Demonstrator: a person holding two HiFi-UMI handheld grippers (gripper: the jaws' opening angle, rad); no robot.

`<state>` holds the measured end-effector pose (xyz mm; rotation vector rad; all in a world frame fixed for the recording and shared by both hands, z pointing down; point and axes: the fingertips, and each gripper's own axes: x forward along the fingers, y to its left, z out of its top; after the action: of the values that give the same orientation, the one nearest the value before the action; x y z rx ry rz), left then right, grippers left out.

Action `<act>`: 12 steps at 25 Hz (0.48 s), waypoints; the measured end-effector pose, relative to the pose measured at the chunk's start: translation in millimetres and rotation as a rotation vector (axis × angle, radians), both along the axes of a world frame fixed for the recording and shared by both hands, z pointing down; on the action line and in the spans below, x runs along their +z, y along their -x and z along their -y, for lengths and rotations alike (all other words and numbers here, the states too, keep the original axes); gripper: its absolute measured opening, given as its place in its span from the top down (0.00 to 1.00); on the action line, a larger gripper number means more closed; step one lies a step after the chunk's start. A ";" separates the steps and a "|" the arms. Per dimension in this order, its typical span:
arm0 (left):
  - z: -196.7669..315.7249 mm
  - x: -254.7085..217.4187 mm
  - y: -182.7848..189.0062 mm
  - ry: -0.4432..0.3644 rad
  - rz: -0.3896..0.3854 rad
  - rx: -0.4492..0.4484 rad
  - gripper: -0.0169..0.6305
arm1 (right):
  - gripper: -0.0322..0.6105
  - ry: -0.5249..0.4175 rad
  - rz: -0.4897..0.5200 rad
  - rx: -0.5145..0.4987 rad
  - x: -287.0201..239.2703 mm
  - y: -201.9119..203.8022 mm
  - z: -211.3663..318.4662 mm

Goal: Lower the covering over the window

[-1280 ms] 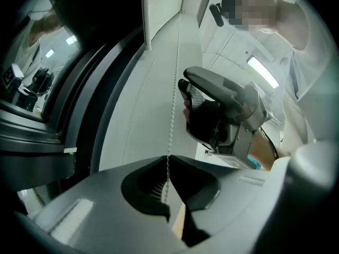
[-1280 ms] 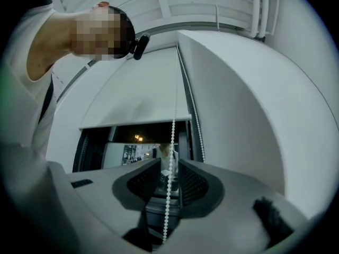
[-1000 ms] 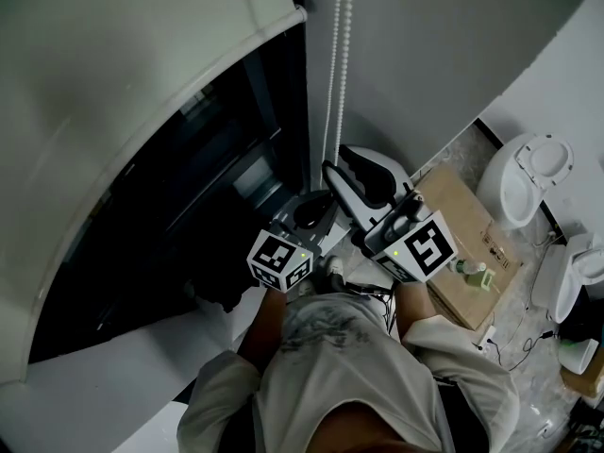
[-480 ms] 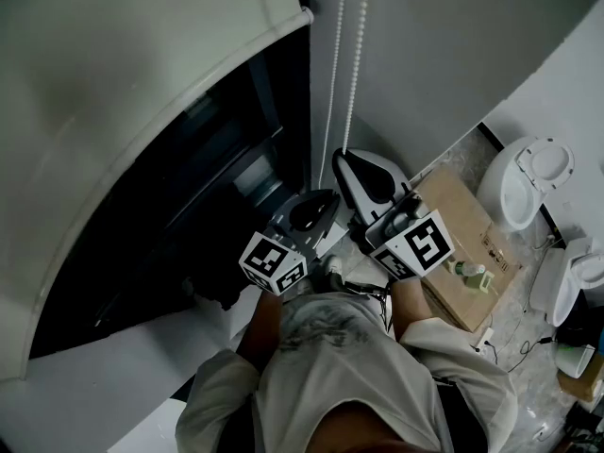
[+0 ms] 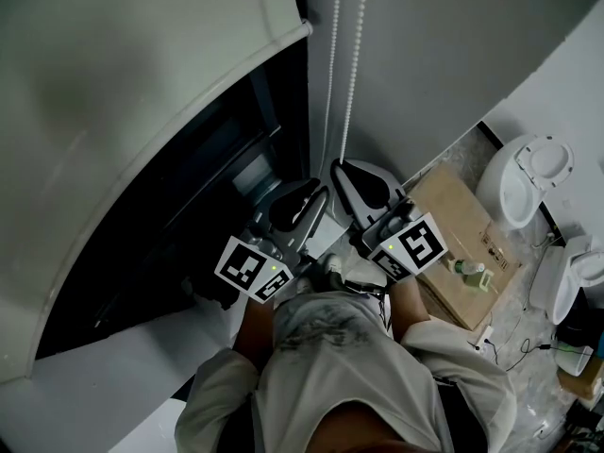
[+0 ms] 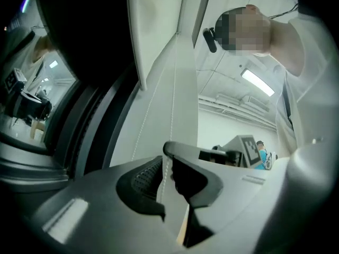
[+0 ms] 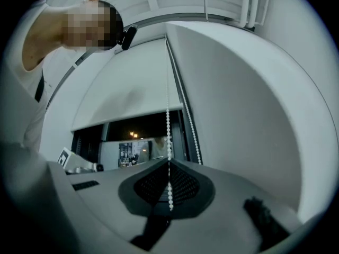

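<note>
Left tongs (image 5: 304, 196) risen, just spreading round bead cord (image 5: 351, 74) | right tongs (image 5: 351, 179) pinching cord, lower | blind (image 5: 142, 111) seemingly half down (window dark) | risk: left regrip misses, cord slips

left tongs (image 5: 307, 196), right tongs (image 5: 351, 173): 2 | blind (image 5: 142, 83): 1 | bead-cord strands (image 5: 351, 64): 2 | box (image 5: 462, 225): 1 | toilets (image 5: 524, 182): perhaps 2

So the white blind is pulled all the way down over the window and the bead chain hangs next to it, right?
Not all the way. The roller blind is only partway down: the head view shows dark window glass below its bottom edge. The bead chain does hang next to it.
</note>
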<state>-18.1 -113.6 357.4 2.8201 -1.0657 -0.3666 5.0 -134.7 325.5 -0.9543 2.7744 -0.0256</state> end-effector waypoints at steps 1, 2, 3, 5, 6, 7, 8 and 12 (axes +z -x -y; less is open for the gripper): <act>0.5 -7.9 1.1 -0.018 -0.002 -0.001 0.87 | 0.92 0.006 -0.007 -0.002 3.5 1.5 -0.6; 1.2 -15.8 2.0 -0.036 -0.003 -0.003 0.86 | 0.92 0.013 -0.013 -0.004 7.1 3.1 -1.3; 2.2 -23.3 2.6 -0.053 -0.003 -0.004 0.86 | 0.92 0.021 -0.019 -0.007 10.7 4.6 -2.2; 5.0 -35.8 3.1 -0.083 -0.002 -0.007 0.86 | 0.92 0.035 -0.025 -0.013 17.2 7.0 -4.0; 6.5 -40.7 2.9 -0.096 -0.001 -0.008 0.86 | 0.92 0.041 -0.028 -0.015 20.2 8.0 -4.8; 8.1 -44.9 2.4 -0.106 0.001 -0.009 0.86 | 0.92 0.047 -0.033 -0.016 23.2 8.9 -5.5; 9.7 -48.4 1.5 -0.116 0.003 -0.008 0.86 | 0.92 0.053 -0.038 -0.018 26.4 9.8 -6.1; 15.8 -57.2 -6.9 -0.142 0.021 0.007 0.85 | 0.92 0.087 -0.056 -0.028 41.9 14.2 -9.9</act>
<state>-11.2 -129.4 300.2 2.9568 -1.0745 -0.4292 -9.3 -124.8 367.4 -0.9500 2.8590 -0.1266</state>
